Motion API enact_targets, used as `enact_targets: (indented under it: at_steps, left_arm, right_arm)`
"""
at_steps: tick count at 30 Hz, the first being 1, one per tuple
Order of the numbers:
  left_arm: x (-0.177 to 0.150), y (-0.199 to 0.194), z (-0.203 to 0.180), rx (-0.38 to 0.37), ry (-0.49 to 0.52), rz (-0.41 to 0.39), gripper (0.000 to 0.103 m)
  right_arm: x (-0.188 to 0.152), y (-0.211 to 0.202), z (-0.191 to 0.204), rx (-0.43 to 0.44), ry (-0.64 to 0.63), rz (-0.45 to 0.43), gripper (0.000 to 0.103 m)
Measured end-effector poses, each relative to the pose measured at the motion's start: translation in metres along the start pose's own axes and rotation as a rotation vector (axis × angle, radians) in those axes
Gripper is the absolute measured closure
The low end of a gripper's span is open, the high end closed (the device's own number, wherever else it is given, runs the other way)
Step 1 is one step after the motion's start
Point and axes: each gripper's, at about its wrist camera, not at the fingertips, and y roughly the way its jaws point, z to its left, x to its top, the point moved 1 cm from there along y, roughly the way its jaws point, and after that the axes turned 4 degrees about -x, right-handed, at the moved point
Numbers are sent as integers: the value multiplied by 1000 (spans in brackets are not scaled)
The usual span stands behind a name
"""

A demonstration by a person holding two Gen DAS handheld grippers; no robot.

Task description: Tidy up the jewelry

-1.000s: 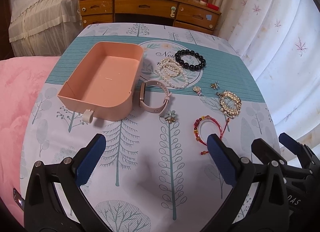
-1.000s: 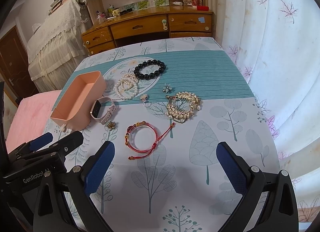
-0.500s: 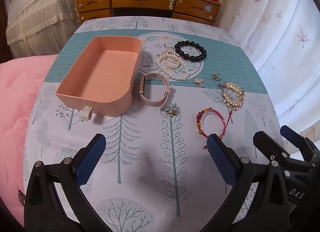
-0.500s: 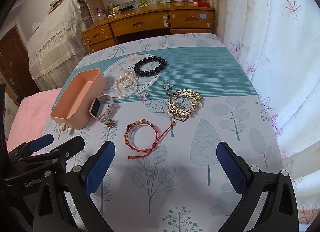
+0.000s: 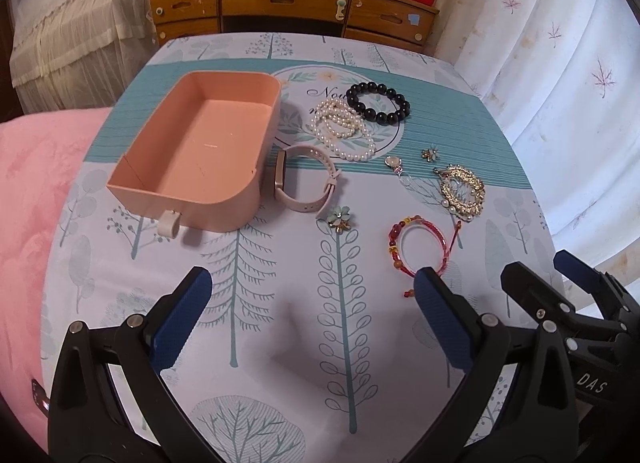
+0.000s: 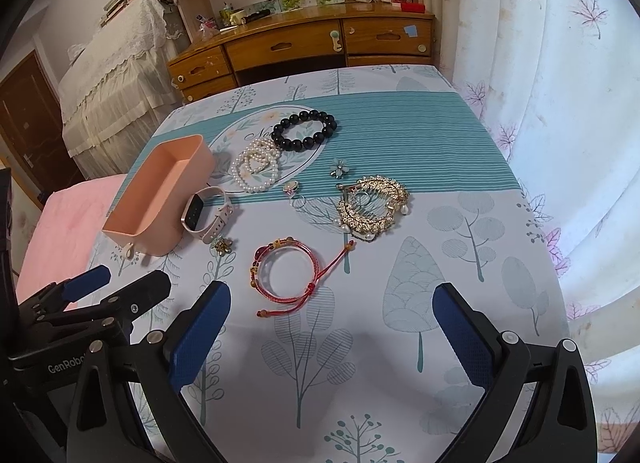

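An empty pink box (image 5: 200,151) (image 6: 156,199) sits on the table's left. Beside it lie a pink smartwatch (image 5: 304,183) (image 6: 208,213), a pearl bracelet (image 5: 344,131) (image 6: 256,167), a black bead bracelet (image 5: 378,103) (image 6: 304,129), a gold hair comb (image 5: 460,191) (image 6: 372,207), a red cord bracelet (image 5: 418,247) (image 6: 286,275), two flower brooches (image 5: 339,219) (image 6: 340,168) and a small ring (image 5: 394,162) (image 6: 291,187). My left gripper (image 5: 308,319) and right gripper (image 6: 330,327) are open and empty, above the near table, short of the jewelry.
The table wears a tree-print cloth (image 5: 280,323). A pink blanket (image 5: 28,203) lies left. A wooden desk (image 5: 288,7) stands beyond the far edge. White curtains (image 6: 560,103) hang right. My right gripper shows in the left wrist view (image 5: 560,291).
Both grippers have drawn back and risen slightly, so the table looks a little farther. The jewelry and box have not moved. Both grippers stay open.
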Motion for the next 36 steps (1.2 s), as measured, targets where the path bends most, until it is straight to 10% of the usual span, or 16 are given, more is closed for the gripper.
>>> enact_targets:
  at_steps: [18,36]
  left_arm:
    - [2,14,10,19,3,-2,3]
    - [57,40,-3,17,240,44,4]
  right_arm:
    - [7,45,4,91,-61,117,43]
    - [35,95,21,102,-195,197,57]
